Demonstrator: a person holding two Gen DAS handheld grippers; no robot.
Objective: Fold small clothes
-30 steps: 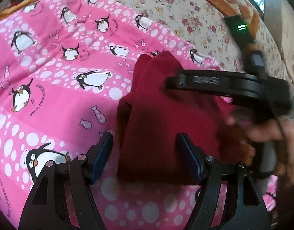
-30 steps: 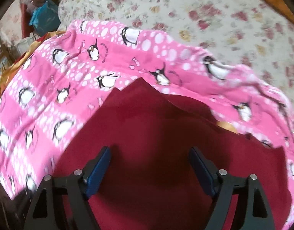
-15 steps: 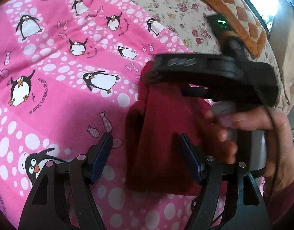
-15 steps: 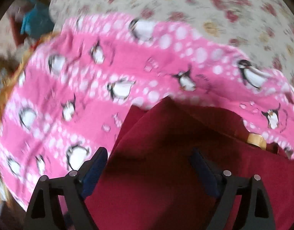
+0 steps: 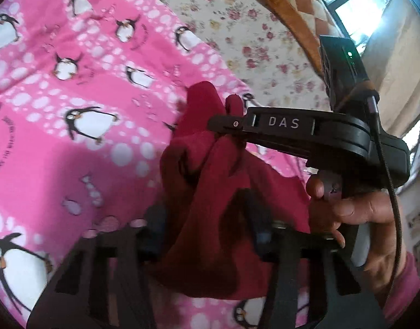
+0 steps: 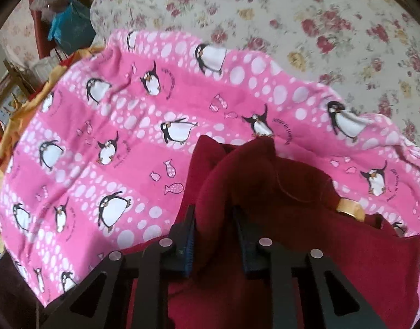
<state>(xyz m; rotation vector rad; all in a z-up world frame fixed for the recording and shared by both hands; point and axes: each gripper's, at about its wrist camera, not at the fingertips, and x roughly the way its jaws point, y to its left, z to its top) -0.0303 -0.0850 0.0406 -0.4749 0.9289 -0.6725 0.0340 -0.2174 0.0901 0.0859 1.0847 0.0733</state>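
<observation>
Looks like they're mid-fold on the dark red garment (image 6: 305, 219). It sits on the pink penguin blanket (image 6: 127, 150), toward the blanket's edge nearest the flowery bedsheet (image 6: 292, 13), not on any desk.

The right gripper (image 6: 214, 229) has its jaws pinched in on a raised ridge of the red cloth, so that part is bunched up between the blue pads (image 6: 188, 235) while the rest hangs down to the blanket. From the other side you can see the same gripper's tip buried in the top of the bunch.

The left gripper (image 5: 207, 224) is blurry. Red fabric fills the gap between its fingers, and they look drawn in around it, but I honestly can't tell if it's clamped or just sitting around the cloth.

My guess is that next, the lifted part has to be carried over and laid flat on the rest. That needs both ends kept level, or it'll just crumple. There's a tan label (image 6: 349, 209) poking out near the blanket's far edge too.
</observation>
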